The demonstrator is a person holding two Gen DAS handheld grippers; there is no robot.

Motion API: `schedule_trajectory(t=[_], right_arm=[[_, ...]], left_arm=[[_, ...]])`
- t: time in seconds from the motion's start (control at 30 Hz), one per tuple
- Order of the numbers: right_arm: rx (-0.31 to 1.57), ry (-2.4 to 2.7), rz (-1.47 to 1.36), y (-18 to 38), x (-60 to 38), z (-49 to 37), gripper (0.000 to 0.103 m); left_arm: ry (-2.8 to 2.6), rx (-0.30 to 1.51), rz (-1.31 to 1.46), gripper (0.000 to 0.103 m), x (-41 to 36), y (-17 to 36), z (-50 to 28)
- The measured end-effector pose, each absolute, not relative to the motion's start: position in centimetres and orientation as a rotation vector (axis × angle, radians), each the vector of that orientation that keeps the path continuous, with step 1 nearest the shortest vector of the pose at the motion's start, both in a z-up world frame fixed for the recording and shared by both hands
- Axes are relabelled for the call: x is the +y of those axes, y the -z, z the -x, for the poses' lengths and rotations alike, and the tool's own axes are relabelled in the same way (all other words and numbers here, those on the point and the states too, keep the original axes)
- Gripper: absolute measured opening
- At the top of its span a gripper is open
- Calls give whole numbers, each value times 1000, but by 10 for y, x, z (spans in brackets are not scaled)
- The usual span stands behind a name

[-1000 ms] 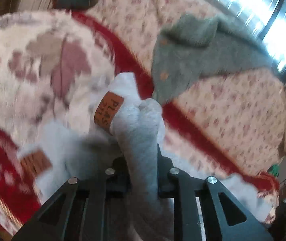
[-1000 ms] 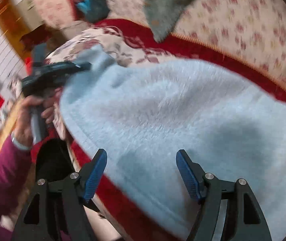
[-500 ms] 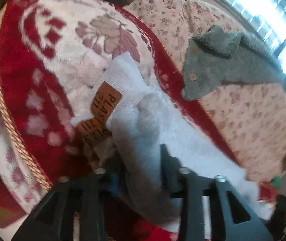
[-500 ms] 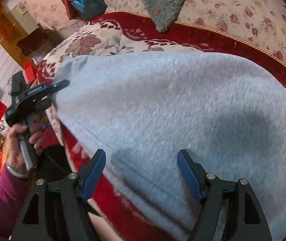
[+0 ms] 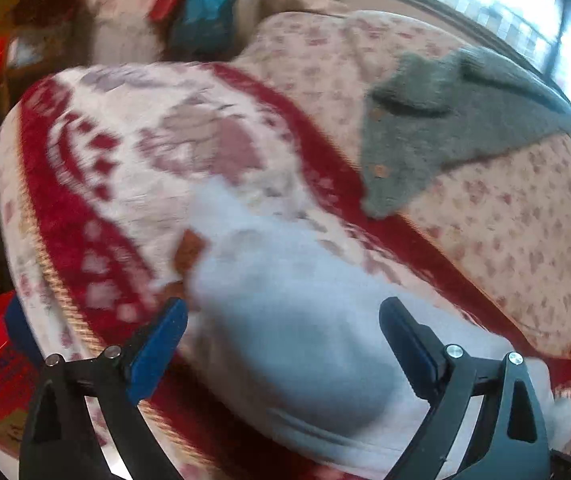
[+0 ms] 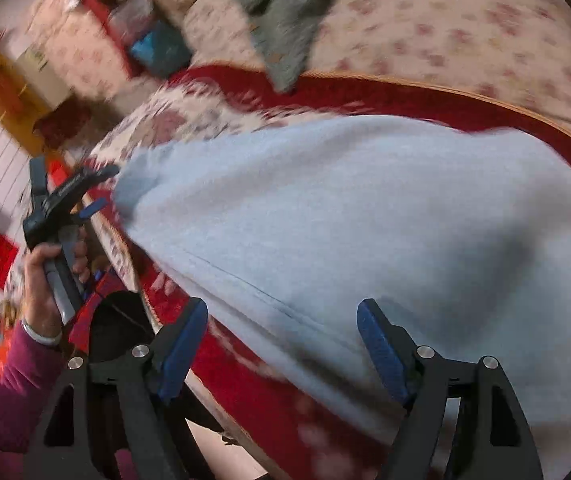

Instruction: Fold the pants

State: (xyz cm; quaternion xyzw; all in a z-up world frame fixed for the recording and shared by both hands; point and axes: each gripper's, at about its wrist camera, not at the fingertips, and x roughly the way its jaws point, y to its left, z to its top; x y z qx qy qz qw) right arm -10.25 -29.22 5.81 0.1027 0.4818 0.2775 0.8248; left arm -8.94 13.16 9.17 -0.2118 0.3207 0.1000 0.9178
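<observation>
Two tools stand with jaws apart, gripping nothing: the left tool (image 5: 281, 344) has just been opening and has let go of the cuff end, and the right tool (image 6: 281, 344) has widened slightly over the cloth. The grey pants (image 6: 365, 220) lie folded on the red patterned blanket (image 5: 97, 184). Next, smooth the fold flat and square the edges before taking a fresh grip.

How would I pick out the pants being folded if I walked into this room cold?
Start at the bed, at the red and cream flower-patterned blanket spread across its near side. The pants lie flat on that blanket, a broad sheet of fleecy fabric. They are pale grey-blue, unlike the dark grey buttoned garment lying farther back on the small-flowered bedspread.
</observation>
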Motion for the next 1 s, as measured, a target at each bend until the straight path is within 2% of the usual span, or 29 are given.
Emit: schedule_trajectory(t=[0.2, 0.37, 0.53, 0.63, 0.67, 0.7, 0.73, 0.77, 0.8, 0.9, 1.0], right_arm=[[981, -329, -403, -59, -407, 136, 82], [898, -115, -649, -60, -502, 151, 91], [833, -66, -816, -57, -550, 132, 94], [861, -93, -951, -39, -562, 106, 93], [843, -117, -995, -34, -565, 102, 90], [832, -108, -1009, -32, -566, 99, 75], [828, -99, -998, -32, -567, 99, 46], [815, -100, -992, -33, -569, 101, 32], [795, -120, -1005, -36, -570, 103, 26], [762, -166, -995, -50, -570, 109, 18], [727, -203, -977, -72, -570, 114, 18]], left_arm=[[57, 706, 336, 96, 34, -101, 76], [330, 757, 276, 97, -62, -97, 70], [568, 800, 195, 99, -151, -88, 77], [685, 824, 140, 99, -196, -81, 86], [711, 826, 124, 99, -209, -79, 89], [730, 828, 108, 99, -219, -77, 91], [751, 825, 87, 99, -231, -75, 96], [756, 824, 74, 99, -237, -74, 99], [757, 820, 47, 99, -248, -72, 103], [757, 802, -18, 99, -270, -68, 109], [774, 798, -57, 99, -287, -65, 112]])
